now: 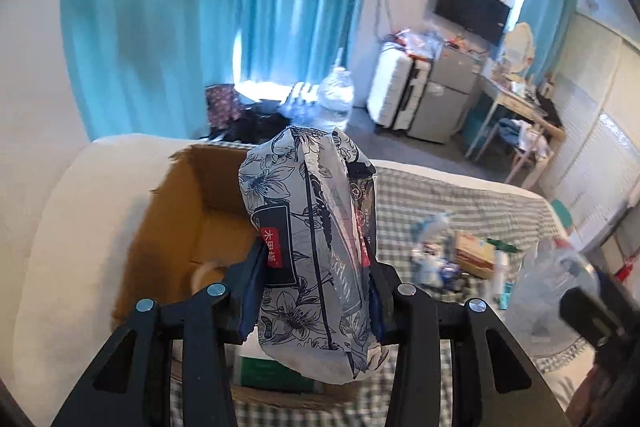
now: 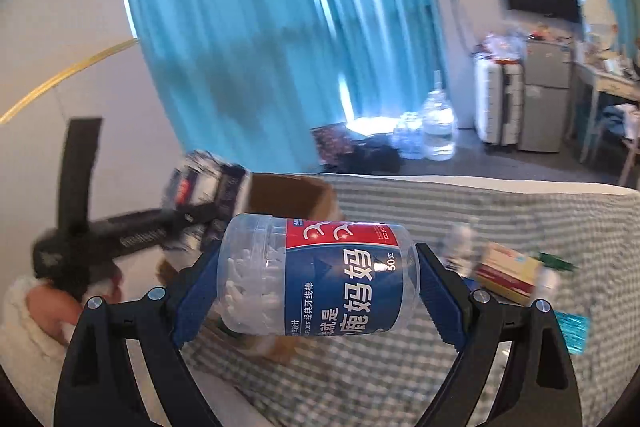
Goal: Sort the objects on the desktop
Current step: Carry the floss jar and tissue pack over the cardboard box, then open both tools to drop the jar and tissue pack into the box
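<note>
- The left gripper (image 1: 316,291) was clamped partway closed on a floral-printed tissue pack (image 1: 310,247), held upright above the near edge of an open cardboard box (image 1: 176,211).
- The pack filled the centre of the left wrist view and hid much of the box interior; a green-and-white carton (image 1: 268,367) showed just below it.
- The right gripper (image 2: 316,279) stood wide, its blue pads pressed on both ends of a clear floss-pick jar (image 2: 316,275) lying sideways between them, above the checked cloth (image 2: 460,219).
- In the right wrist view the left gripper, blurred, carried the tissue pack (image 2: 200,183) just beside the cardboard box (image 2: 288,195).
- Loose items remained on the cloth to the right: a yellow-and-red box (image 2: 508,275) and small bottles (image 1: 432,259), too blurred to identify.
- Background: blue curtains (image 1: 180,7), a large water bottle (image 1: 336,99) on the floor, a wall-mounted screen (image 1: 472,5).
</note>
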Demonstrator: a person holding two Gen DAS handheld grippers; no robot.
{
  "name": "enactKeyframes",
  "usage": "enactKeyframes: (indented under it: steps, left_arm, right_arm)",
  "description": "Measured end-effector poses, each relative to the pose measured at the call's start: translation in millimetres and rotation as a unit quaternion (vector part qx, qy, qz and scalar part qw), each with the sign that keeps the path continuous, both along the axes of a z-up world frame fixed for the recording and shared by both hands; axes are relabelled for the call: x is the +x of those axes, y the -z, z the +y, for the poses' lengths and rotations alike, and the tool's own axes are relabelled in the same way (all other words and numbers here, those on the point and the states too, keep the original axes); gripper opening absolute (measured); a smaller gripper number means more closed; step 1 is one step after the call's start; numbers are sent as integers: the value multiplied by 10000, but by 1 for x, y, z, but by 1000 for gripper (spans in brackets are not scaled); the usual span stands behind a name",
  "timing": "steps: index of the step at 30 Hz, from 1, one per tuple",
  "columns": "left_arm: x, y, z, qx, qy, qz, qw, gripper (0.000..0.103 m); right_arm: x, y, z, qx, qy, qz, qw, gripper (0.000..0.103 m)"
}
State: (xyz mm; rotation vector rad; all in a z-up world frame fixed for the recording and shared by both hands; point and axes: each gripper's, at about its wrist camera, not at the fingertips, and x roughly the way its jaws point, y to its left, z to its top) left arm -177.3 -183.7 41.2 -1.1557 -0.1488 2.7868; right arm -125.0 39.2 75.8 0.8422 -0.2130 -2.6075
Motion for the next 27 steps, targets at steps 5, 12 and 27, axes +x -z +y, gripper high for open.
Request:
enactKeyframes:
  steps: [5,12,27]
  left_arm:
    - [-24,29,-31,-1,-230,-286,9993,43]
    - [-63,79,-50,-53,-354,-695,9969,43]
    - [-66,111,-48,-368,-729,-1224,9891,89]
  right_arm:
    - [-41,9,-45,-164,-343,-137,9992,91]
    - [-103,38,-92,-228,-553,-516,9969,91]
    - [-132,50,-77,-715,-337,-490,9957,97]
